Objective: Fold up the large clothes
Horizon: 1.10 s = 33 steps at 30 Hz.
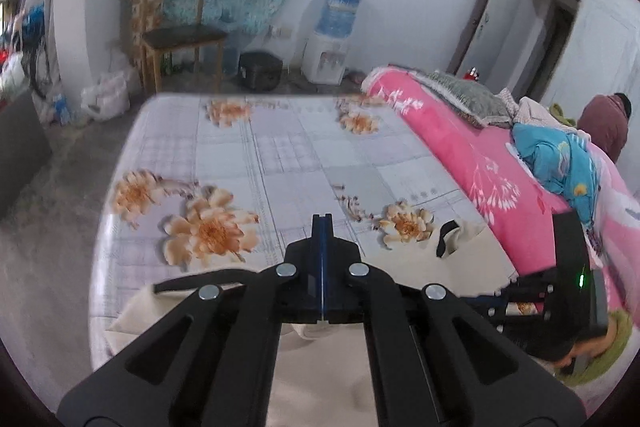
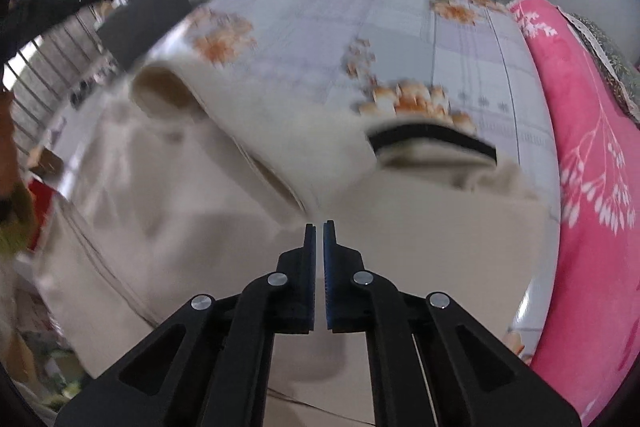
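Observation:
A large cream garment (image 1: 312, 379) lies spread over the near part of a floral bed sheet (image 1: 280, 155). Its black-trimmed opening (image 2: 432, 137) faces the far side, and one part is folded back in a roll (image 2: 168, 87). My left gripper (image 1: 322, 217) is shut, with cream cloth bunched right under its pads. My right gripper (image 2: 319, 225) is shut on a layered edge of the garment (image 2: 200, 227) that runs up into its fingertips. The right gripper's black body (image 1: 568, 267) shows at the right in the left wrist view.
A pink quilt (image 1: 480, 155) with piled clothes borders the sheet on the right, and a person (image 1: 604, 127) sits beyond it. A wooden chair (image 1: 180, 35), a water dispenser (image 1: 330, 39) and bags stand past the bed's far end. A railing (image 2: 60, 39) is at the left.

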Each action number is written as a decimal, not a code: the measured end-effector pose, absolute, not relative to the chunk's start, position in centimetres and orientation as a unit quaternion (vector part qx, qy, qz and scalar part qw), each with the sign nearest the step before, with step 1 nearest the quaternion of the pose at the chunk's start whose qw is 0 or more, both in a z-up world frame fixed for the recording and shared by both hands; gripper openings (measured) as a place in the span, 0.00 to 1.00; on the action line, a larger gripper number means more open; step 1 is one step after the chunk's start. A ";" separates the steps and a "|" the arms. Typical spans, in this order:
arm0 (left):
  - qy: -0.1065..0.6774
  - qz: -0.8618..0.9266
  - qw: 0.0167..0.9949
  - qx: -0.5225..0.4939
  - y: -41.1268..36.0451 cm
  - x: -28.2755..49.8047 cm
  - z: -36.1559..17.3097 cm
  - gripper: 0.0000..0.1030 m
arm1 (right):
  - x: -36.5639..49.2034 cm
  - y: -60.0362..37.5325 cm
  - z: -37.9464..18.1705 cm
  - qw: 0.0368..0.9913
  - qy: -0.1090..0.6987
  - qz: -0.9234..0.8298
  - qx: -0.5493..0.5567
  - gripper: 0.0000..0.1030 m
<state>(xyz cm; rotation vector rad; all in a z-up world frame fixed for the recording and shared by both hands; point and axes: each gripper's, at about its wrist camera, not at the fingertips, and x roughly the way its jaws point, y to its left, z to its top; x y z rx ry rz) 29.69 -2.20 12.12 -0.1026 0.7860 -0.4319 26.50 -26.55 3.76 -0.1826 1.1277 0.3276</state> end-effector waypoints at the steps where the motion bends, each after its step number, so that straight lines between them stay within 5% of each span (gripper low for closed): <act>1: 0.397 -0.211 0.891 -0.056 -2.5 30.4 11.1 0.00 | 26.3 -26.7 3.0 0.825 0.537 0.149 -0.096 0.04; 8: 0.495 -0.211 0.842 -0.040 -4.4 32.1 3.2 0.00 | 26.5 -29.9 3.8 0.827 0.539 0.158 -0.023 0.05; 10: 0.496 -0.213 0.840 -0.048 -3.8 31.7 2.8 0.00 | 27.3 -31.1 5.6 0.834 0.523 0.171 0.032 0.14; 12: 0.491 -0.213 0.843 -0.057 -3.0 31.4 3.1 0.00 | 28.7 -31.8 7.5 0.844 0.501 0.179 0.065 0.44; 15: 0.476 -0.215 0.850 -0.068 -2.3 31.3 4.3 0.03 | 31.1 -31.0 9.0 0.855 0.482 0.180 0.066 0.55; 17: 0.463 -0.212 0.858 -0.070 -2.1 31.6 5.1 0.22 | 33.4 -29.8 9.5 0.855 0.479 0.187 0.064 0.62; 23: 0.451 -0.158 0.878 -0.030 -3.1 34.1 6.3 0.45 | 40.6 -25.8 7.8 0.845 0.508 0.166 0.021 0.63; 31: 0.499 -0.115 0.859 -0.027 -3.2 38.9 3.9 0.55 | 46.0 -25.4 3.8 0.805 0.577 0.136 0.033 0.63; 32: 0.503 -0.111 0.856 -0.028 -3.2 39.2 3.7 0.54 | 46.3 -25.3 3.2 0.799 0.586 0.134 0.030 0.55; 33: 0.505 -0.108 0.856 -0.027 -3.2 39.4 3.5 0.51 | 46.2 -25.1 2.9 0.795 0.592 0.132 0.019 0.34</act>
